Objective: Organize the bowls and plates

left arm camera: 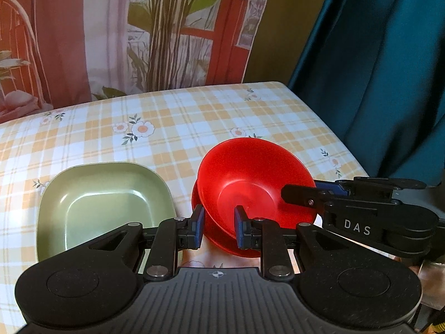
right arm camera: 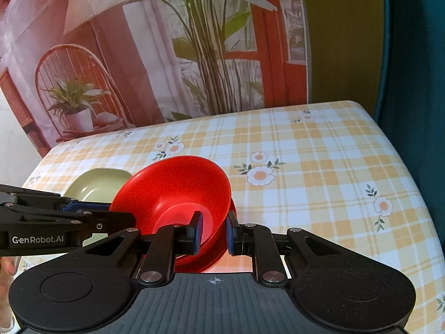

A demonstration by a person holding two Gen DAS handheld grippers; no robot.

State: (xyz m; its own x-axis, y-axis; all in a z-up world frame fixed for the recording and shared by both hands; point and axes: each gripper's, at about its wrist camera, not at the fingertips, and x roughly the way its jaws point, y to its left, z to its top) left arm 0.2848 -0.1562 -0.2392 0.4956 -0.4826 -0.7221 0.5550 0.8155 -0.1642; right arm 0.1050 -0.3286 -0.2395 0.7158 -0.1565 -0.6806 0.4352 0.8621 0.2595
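Note:
A red bowl [left arm camera: 250,178] [right arm camera: 178,189] is tilted above the checked tablecloth, and a second red dish [left arm camera: 222,247] [right arm camera: 200,264] shows just beneath it. My left gripper [left arm camera: 219,224] is shut on the bowl's near rim, one blue pad inside the wall and one outside. My right gripper [right arm camera: 214,231] is shut on the rim at the opposite side. Each gripper shows in the other's view: the right gripper [left arm camera: 314,192] enters from the right, the left gripper [right arm camera: 111,211] from the left. A pale green square dish [left arm camera: 105,203] [right arm camera: 94,183] rests on the cloth to the left of the bowl.
The table [left arm camera: 194,117] [right arm camera: 319,167] wears a yellow-and-white plaid cloth with flowers. Its right edge drops off beside a teal curtain [left arm camera: 375,69]. A printed backdrop [right arm camera: 167,55] of plants and a chair stands behind the far edge.

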